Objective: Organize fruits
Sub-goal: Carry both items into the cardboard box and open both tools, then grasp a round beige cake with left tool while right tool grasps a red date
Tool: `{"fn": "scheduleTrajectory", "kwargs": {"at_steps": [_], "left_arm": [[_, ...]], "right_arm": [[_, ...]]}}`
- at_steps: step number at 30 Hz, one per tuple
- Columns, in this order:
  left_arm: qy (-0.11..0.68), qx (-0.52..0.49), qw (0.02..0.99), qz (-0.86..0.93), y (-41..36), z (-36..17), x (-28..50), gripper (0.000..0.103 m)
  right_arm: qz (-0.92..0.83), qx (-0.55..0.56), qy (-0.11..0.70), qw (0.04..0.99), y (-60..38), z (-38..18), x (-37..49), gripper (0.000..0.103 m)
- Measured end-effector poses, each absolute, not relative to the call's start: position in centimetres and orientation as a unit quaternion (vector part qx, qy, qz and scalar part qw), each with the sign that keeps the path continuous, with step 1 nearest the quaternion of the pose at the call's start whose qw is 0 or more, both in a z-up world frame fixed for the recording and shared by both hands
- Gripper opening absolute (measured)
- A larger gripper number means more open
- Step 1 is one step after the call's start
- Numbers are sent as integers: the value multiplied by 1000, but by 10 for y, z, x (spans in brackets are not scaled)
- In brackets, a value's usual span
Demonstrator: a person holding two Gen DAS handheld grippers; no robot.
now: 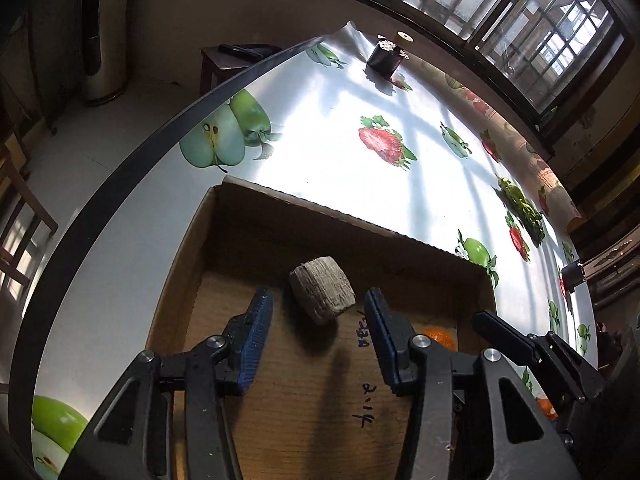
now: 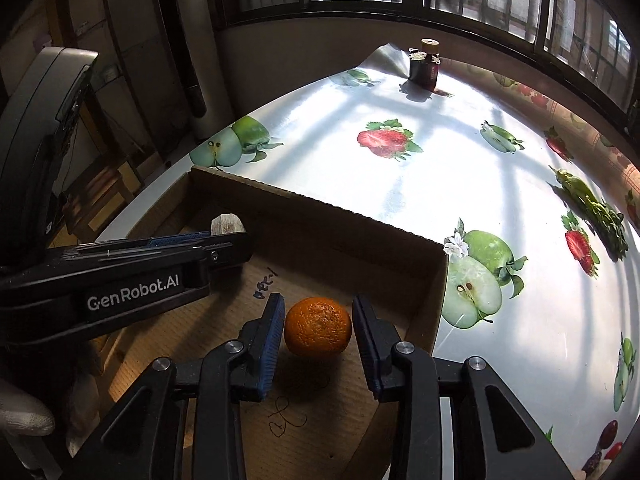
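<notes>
Right wrist view: orange [image 2: 318, 327] on box [image 2: 320, 210] floor between parted right gripper [image 2: 318, 330]; left gripper [image 1: 318, 316] parted around brown lump [image 1: 322, 294]; release step apparently done, withdrawal next.

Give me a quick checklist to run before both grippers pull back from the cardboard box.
1. Orange resting on the box floor: ok.
2. Right gripper pads clear of the orange, a gap on both sides: ok.
3. Grey-brown ridged lump resting on the box floor: ok.
4. Left gripper open, lump just beyond its fingertips: ok.
5. Both items inside the cardboard box walls: ok.
6. Whether the lump is a fruit: cannot tell.
</notes>
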State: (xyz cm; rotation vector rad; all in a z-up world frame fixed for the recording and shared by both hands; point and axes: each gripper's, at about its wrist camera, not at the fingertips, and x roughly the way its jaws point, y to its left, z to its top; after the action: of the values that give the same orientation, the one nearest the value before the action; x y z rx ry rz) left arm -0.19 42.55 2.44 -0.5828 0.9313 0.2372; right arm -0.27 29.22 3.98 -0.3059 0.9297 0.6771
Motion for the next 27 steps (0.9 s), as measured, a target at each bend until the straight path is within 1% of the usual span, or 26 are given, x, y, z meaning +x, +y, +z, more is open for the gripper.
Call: {"fn": "scheduleTrajectory", "kwargs": {"at_steps": [1,2,7,9,11,14,16,17,22,27], "left_arm": [[438,-283,846,113,425,26,-5,49],[434,-289,845,116,425,29,-9,50],[416,-284,857,105,403,56,-35,51],[407,-277,866,86,383,72,-49,57],[400,-272,873,61,359,86,-62,67],[395,-253,883,16,316,102,-77,69],[393,-241,887,-10,286,106,-82,69],[395,-237,887,-20,272,105,-83,69],[427,-223,875,-54,210,81,-72,69],[458,-198,863,-75,155,48,-59,69]], "right_arm": [[318,-137,434,832,289,43,-2,62],[317,-128,431,835,284,48,-3,67],[318,-105,411,848,248,76,-20,67],[318,-110,395,855,227,88,-34,67],[319,-107,385,860,197,99,-48,67],[307,-88,380,868,142,112,-67,68],[285,-70,380,877,99,117,-75,71],[272,-61,382,881,78,118,-78,73],[202,-19,413,888,-18,109,-80,73],[174,16,437,882,-78,87,-87,73]]}}
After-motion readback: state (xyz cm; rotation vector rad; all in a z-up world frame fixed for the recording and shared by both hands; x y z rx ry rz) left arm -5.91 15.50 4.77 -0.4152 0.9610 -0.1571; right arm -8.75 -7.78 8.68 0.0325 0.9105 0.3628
